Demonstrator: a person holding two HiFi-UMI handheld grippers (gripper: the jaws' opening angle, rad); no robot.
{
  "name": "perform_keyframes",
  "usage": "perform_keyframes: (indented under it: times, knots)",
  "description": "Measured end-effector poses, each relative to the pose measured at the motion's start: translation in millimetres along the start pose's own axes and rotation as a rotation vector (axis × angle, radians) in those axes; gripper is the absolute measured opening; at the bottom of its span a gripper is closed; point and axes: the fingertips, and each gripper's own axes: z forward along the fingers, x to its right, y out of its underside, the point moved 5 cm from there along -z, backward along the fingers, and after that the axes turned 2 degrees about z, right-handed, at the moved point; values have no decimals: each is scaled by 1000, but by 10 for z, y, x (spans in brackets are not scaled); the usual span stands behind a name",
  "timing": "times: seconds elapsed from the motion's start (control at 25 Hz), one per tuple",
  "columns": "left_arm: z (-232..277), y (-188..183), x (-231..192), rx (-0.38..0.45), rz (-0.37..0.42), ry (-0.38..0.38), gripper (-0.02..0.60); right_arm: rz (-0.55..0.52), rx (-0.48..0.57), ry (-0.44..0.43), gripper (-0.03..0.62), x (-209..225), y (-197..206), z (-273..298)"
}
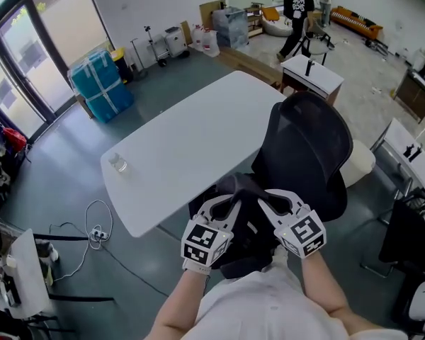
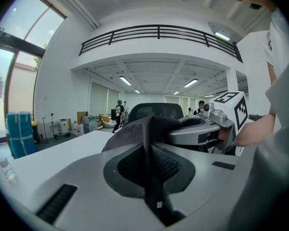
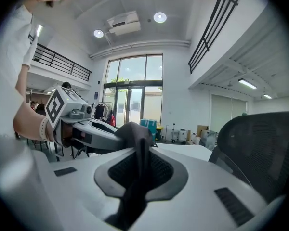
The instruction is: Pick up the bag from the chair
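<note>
In the head view a dark fabric bag (image 1: 245,227) hangs between my two grippers, just in front of the black mesh chair (image 1: 308,147). My left gripper (image 1: 234,198) is shut on the bag's top fold from the left. From the right, my right gripper (image 1: 263,198) is shut on the same fold. The left gripper view shows the left gripper (image 2: 148,150) pinching the dark fabric (image 2: 135,131), with the right gripper (image 2: 202,129) meeting it. In the right gripper view the right gripper (image 3: 140,158) clamps the fabric (image 3: 135,131), and the chair back (image 3: 260,143) rises at the right.
A white table (image 1: 198,133) stands left of the chair with a small clear bottle (image 1: 117,163) near its left end. Cables (image 1: 95,232) lie on the floor below it. Blue wrapped boxes (image 1: 100,83) stand by the windows. A small white desk (image 1: 312,73) is behind the chair.
</note>
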Motion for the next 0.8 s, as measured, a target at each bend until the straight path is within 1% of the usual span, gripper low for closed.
perform_keyframes:
  times: [0.44, 0.8]
  knots:
    - [-154, -264, 18, 52, 43, -3, 44, -25, 49, -18, 51, -40, -267, -95]
    - [-197, -279, 6, 64, 34, -9, 43, -20, 65, -25, 51, -55, -322, -94]
